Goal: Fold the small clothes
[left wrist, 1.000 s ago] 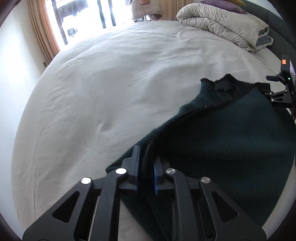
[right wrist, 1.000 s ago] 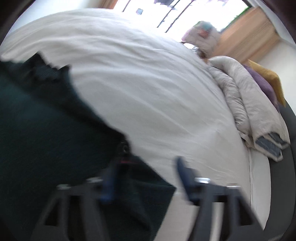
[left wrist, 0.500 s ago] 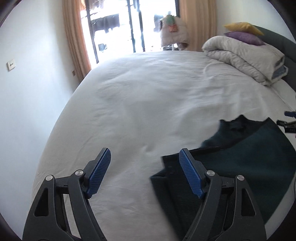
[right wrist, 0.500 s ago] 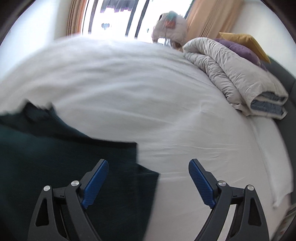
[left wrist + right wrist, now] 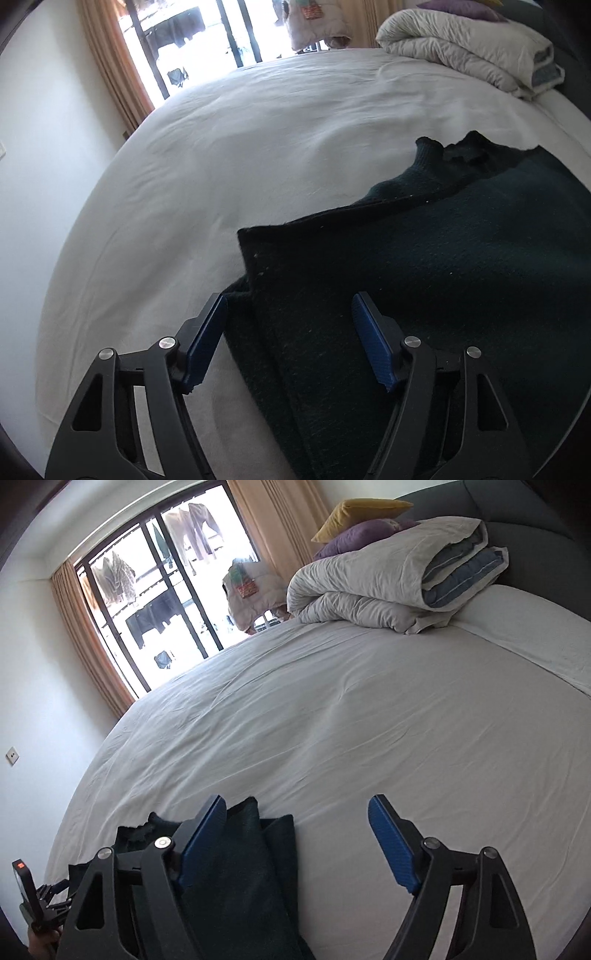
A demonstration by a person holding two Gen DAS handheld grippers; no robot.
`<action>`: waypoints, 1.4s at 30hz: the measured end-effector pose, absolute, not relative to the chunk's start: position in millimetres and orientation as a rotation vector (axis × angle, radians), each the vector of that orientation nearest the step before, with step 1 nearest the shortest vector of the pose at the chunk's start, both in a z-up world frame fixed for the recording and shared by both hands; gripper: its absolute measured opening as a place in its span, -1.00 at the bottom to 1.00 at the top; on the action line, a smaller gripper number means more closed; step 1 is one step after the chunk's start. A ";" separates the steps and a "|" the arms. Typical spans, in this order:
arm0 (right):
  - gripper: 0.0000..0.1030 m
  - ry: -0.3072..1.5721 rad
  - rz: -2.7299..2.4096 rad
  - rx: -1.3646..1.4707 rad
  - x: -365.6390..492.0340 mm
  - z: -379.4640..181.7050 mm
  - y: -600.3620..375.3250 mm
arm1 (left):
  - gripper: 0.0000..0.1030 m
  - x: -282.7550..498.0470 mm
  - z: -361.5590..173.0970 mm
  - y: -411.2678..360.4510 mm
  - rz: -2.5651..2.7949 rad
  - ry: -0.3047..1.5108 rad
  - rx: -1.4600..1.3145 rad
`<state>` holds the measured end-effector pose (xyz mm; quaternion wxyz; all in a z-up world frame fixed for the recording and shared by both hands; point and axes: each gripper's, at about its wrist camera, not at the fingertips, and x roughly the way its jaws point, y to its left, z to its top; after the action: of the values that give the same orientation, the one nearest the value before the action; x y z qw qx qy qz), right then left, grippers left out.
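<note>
A dark green knitted sweater (image 5: pixel 424 266) lies on the white bed sheet (image 5: pixel 258 140), folded over itself, its collar at the far right. My left gripper (image 5: pixel 290 343) is open and empty, hovering over the sweater's near left folded edge. In the right wrist view the same sweater (image 5: pixel 236 867) lies at the lower left. My right gripper (image 5: pixel 297 840) is open and empty above the sweater's right edge and the sheet (image 5: pixel 369 720). The left gripper's body (image 5: pixel 33 901) shows at the bottom left there.
A rolled grey duvet (image 5: pixel 384 583) with a purple pillow (image 5: pixel 358 535) and a yellow pillow (image 5: pixel 362 511) lies at the head of the bed. A window (image 5: pixel 159 602) with curtains is beyond the far edge. A white wall (image 5: pixel 44 122) stands on the left.
Both grippers let go of the sweater and opened. The sweater now lies folded on the sheet. Both grippers have pulled back and lifted a little.
</note>
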<state>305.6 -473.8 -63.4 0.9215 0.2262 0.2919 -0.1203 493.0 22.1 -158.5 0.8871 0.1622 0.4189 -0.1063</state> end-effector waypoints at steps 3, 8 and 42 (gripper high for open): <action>0.59 0.610 -0.121 0.489 312.2 -68.6 -454.0 | 0.34 493.6 -159.6 22.6 -0.211 0.874 0.336; 0.59 0.688 0.093 0.496 343.7 -92.1 -405.0 | 0.34 492.2 -157.2 12.8 -0.169 0.845 0.370; -1.00 0.694 -0.073 1.017 213.2 -197.7 -430.4 | 0.47 410.7 -168.9 39.8 -0.209 0.869 0.036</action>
<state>213.2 -430.4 -197.7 0.8159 0.4768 0.3253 -0.0342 410.7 39.8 -168.9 0.9017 0.0173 0.4201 -0.1011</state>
